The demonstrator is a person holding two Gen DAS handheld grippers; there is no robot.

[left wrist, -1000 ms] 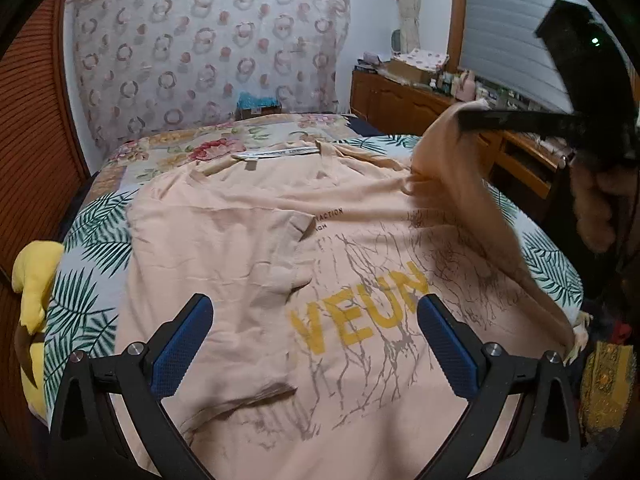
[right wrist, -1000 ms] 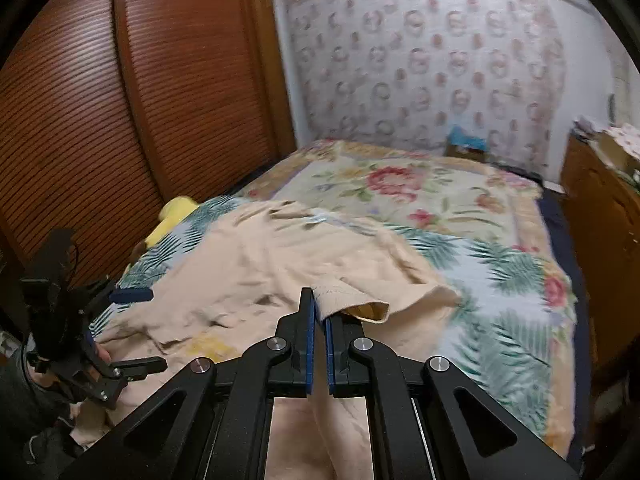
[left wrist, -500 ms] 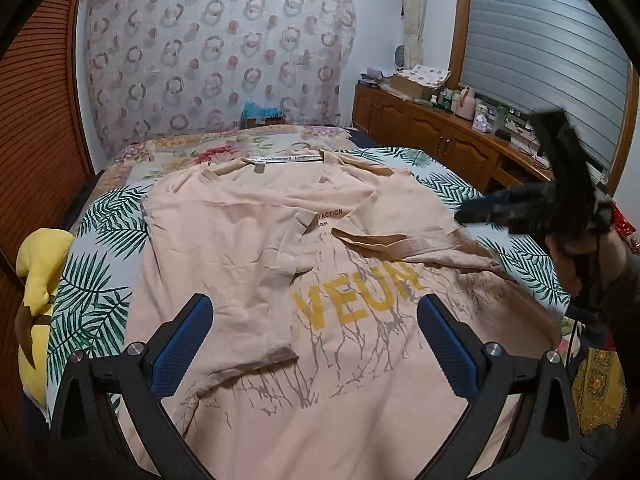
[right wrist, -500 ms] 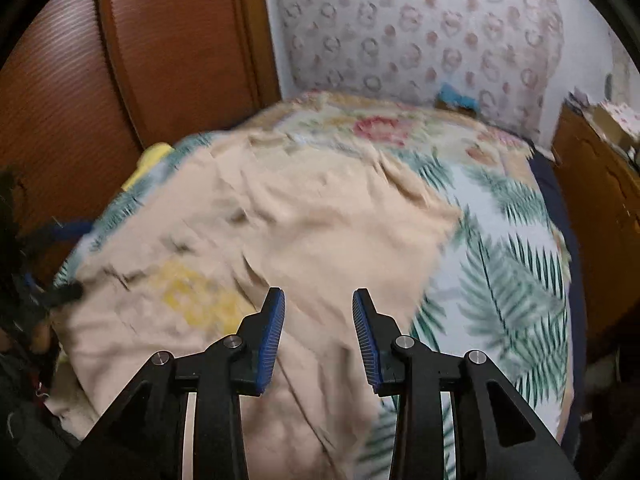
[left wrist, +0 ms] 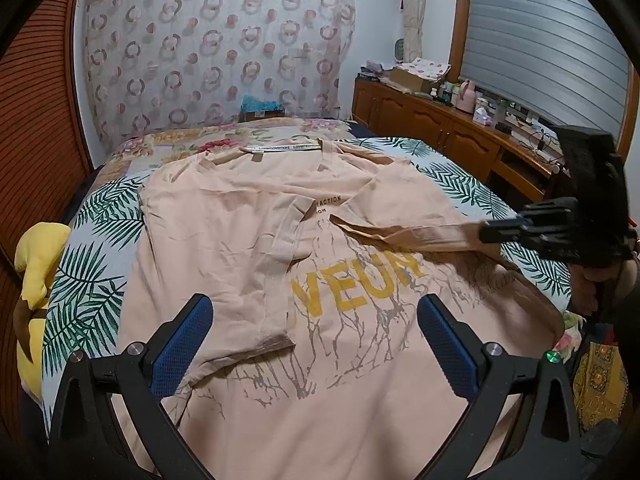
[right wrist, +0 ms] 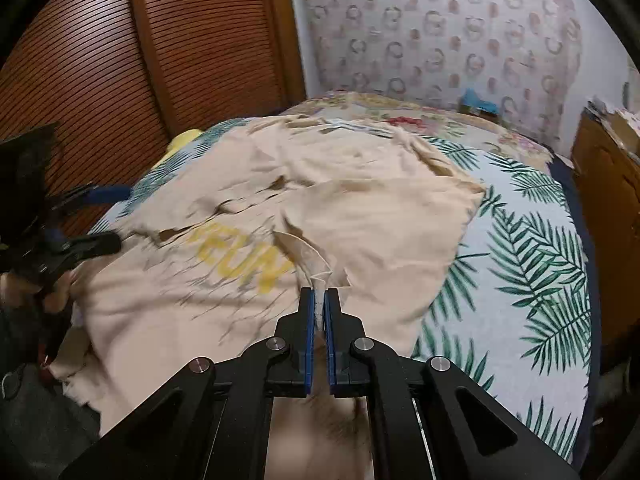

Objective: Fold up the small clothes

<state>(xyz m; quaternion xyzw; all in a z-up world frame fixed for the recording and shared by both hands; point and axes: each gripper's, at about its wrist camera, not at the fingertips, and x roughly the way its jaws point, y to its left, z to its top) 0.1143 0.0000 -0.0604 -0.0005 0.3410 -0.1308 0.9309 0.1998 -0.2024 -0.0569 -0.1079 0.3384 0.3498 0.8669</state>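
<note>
Shirt (left wrist: 248, 248) flat on bed (left wrist: 84, 264), both sleeves folded in | your right tongs (right wrist: 319, 308) clenched on the right sleeve (right wrist: 320, 268) hem | left tongs (left wrist: 312, 344) released above | risk: tugging drags the fold askew.

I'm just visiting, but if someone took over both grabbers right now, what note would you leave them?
Left gripper: open, hovering over the shirt, holding nothing.
Right gripper: shut on the shirt's right sleeve.
Shirt: spread on the bed, print up.
Done: left sleeve folded inward over the chest.
Left: lay the right sleeve in flat, then probably fold the body up.
</note>
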